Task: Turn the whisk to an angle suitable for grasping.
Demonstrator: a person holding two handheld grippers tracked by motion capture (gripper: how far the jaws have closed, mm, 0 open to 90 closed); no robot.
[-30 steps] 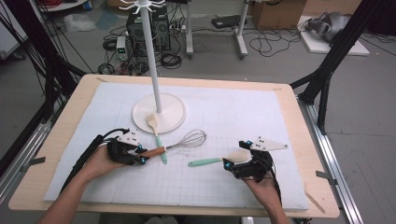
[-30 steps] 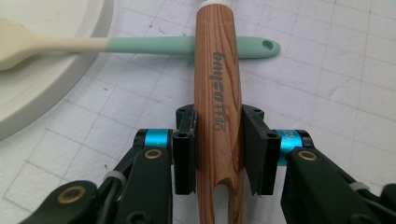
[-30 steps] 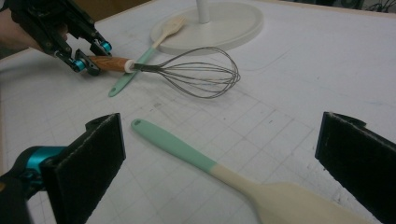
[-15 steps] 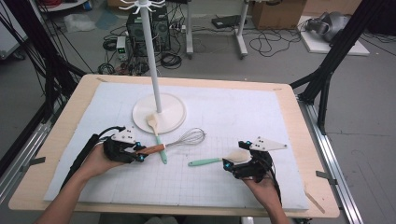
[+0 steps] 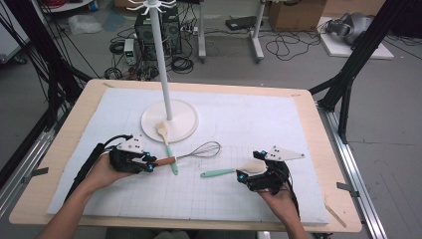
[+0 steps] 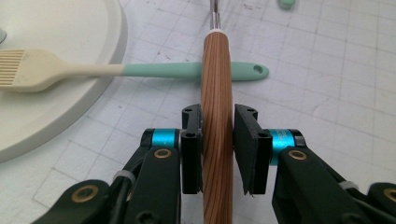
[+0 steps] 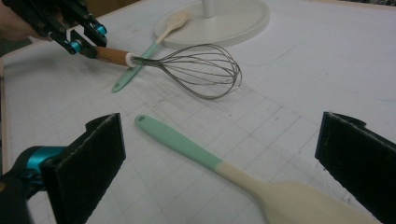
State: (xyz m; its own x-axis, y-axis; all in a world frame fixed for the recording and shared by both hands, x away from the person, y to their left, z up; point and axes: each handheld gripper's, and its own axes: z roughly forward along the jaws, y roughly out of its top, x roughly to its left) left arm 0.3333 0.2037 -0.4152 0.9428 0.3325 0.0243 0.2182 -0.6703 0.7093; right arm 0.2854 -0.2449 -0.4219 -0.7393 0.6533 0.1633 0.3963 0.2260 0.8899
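A whisk (image 5: 201, 150) with a wooden handle (image 6: 217, 116) lies on the white mat, its handle crossing over a mint-handled brush (image 5: 168, 144). My left gripper (image 5: 149, 163) has the handle between its jaws, which have just been closing, and the pads now stand against the wood. The brush's cream head (image 6: 23, 70) rests on the stand's round base (image 5: 184, 124). A cream spoon with a mint handle (image 7: 187, 144) lies in front of my right gripper (image 5: 245, 175). That gripper's jaws are wide open to either side of the spoon (image 5: 234, 171) without touching it.
A white pole stand (image 5: 161, 59) with hooks at its top rises from the round base at the mat's back centre. The mat (image 5: 259, 119) covers a wooden table (image 5: 323, 149). Black frame legs, cables and boxes are on the floor beyond.
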